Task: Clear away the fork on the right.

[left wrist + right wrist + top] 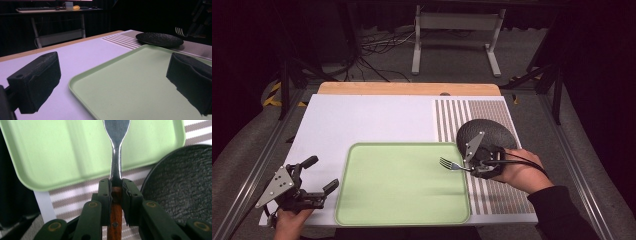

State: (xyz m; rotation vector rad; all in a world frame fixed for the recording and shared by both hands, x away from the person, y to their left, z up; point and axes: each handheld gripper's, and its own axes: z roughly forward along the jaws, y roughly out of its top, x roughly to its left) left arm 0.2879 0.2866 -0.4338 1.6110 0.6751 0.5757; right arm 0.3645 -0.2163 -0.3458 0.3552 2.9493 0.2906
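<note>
My fingers [37, 82] stand wide apart over the green tray's [130, 82] corner on the bench [82, 53]; a black plate [159, 39] lies beyond.

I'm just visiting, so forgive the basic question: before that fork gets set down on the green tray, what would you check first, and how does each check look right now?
1. Grip on the fork: the right gripper has its jaws clamped on the wooden handle. Ok.
2. Fork position: in the high view its tines reach over the right part of the green tray. Ok.
3. Landing spot: the tray surface carries nothing that would be in the way. Ok.
4. Black plate: it sits right behind the right gripper, so the hand should avoid swinging back. Ok for now.
5. Left gripper: jaws open, parked at the tray's left edge, away from the fork. Ok.
6. Fork's height above the tray: cannot tell.
</note>
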